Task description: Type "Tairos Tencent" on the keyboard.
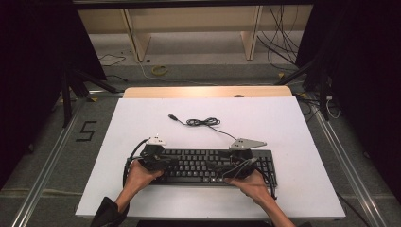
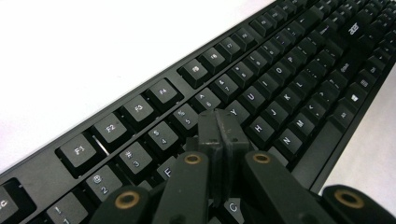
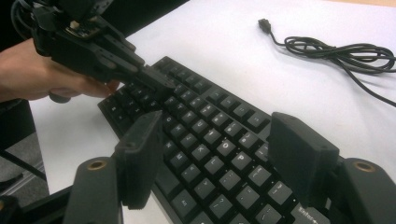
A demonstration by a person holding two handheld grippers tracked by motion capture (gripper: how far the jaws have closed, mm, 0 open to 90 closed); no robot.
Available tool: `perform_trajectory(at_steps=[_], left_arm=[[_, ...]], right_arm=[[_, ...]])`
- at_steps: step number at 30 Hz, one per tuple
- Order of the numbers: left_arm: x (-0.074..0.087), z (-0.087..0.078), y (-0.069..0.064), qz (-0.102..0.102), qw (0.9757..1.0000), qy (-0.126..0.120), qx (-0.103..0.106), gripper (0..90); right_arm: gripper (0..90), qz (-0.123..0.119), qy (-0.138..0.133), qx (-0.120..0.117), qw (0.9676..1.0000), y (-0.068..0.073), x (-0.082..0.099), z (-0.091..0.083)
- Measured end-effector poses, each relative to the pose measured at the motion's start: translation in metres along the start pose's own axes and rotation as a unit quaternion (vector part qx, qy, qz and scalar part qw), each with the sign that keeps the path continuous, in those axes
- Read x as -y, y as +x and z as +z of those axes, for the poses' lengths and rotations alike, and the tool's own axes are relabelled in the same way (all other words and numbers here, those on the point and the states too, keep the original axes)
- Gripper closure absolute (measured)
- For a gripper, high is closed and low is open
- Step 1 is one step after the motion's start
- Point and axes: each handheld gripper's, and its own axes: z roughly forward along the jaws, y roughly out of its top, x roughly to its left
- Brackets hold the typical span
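**High view: both grippers working over the keyboard**

High view, showing a white table point(image 1: 142, 118) taking up the middle, with a black keyboard point(image 1: 198, 161) lying across it toward 6 o'clock, long side running from 9 to 3 o'clock. Trailing from the keyboard's far edge toward 12 o'clock, a black cable point(image 1: 203, 122), bunched in a loose coil and ending in a plug point(image 1: 172, 116) at about 11 o'clock of the coil.

Hovering at the keyboard's 9 o'clock end, the left gripper point(image 1: 165, 163), held in a hand point(image 1: 139, 177) coming in from 7 o'clock. Seen in the left gripper view, jaws pressed flat together with nothing between them, tips point(image 2: 218, 128) sitting just above or on the letter keys near the 5 and Y; touching or not cannot be told.

Reaching over the keyboard's 3 o'clock half, the right gripper point(image 1: 222, 166), held by the other hand point(image 1: 255, 184) from 5 o'clock. In the right gripper view, jaws standing wide apart point(image 3: 219, 154), holding nothing, keys lying open between the pads.
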Motion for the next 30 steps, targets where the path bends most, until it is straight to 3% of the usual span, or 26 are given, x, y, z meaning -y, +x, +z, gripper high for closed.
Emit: perform_trajectory(at_steps=[21, 30], left_arm=[[0.0018, 0.0077, 0.0033, 0.0, 0.9998, 0.018, -0.01, 89.1], [0.0032, 0.0086, 0.0036, -0.003, 0.9999, 0.015, -0.006, 89.2]], right_arm=[[34.0, 0.0, 0.002, 0.002, 1.0, 0.0002, 0.0001, 0.0003], [34.1, 0.0, 0.005, 0.004, 1.0, 0.0002, 0.0002, 0.0005]])
